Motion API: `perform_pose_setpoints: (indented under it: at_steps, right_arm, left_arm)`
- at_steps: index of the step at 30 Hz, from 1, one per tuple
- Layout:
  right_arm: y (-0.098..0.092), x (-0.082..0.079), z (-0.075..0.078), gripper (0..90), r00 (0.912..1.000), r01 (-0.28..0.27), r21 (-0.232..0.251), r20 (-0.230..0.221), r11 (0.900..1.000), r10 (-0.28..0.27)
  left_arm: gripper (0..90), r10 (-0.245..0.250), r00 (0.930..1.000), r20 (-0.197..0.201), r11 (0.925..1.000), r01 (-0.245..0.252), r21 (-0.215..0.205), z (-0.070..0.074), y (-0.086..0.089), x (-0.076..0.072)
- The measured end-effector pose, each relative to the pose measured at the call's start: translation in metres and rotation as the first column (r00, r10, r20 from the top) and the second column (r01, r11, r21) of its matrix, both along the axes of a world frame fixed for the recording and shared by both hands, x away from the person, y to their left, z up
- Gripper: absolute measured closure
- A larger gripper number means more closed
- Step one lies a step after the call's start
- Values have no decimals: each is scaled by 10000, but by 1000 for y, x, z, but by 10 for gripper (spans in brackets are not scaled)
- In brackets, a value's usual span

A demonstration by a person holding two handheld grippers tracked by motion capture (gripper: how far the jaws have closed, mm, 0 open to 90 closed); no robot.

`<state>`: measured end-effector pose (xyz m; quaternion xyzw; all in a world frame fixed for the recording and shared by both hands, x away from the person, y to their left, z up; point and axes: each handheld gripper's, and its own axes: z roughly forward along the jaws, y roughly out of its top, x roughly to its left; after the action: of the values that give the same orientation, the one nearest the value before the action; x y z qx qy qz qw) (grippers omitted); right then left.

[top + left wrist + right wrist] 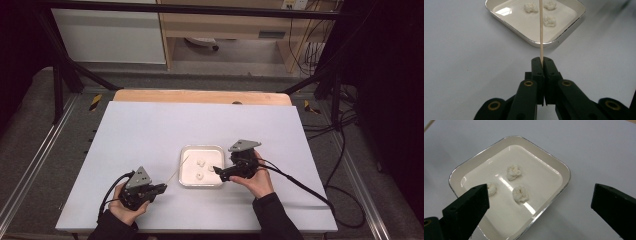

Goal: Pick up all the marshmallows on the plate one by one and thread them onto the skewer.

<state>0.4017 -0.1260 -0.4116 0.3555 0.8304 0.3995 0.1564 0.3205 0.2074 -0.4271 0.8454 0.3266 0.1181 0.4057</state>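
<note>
We hold the left gripper (159, 188) low over the near left part of the table (140, 130), its jaws pointing right and away toward the tray (186, 151), and they are clamped tight on the near end of a thin wooden skewer (540, 37). The skewer runs straight ahead from the jaws, and its far end reaches over the tray's rim. Our right gripper (216, 171) leans in from the tray's right side, the hand (258, 177) wrapped around its body, jaws spread wide with nothing between them, one tip at the tray's near right edge. Three small white lumps (514, 172) lie apart from each other inside the shallow white tray. The table is covered in plain white, with a wooden strip (200, 96) at its far edge; beyond it are a grey floor, a dark metal frame and cables.
</note>
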Motion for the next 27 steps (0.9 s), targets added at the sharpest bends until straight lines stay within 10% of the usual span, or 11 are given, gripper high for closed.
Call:
perform_pose_setpoints:
  at_steps: [27]
  right_arm:
    - [25,21,-35,502,9923,-1016,3,-706,9948,1014]
  left_arm:
    - [885,-23,10000,58,10000,23,-82,0,-2,-1]
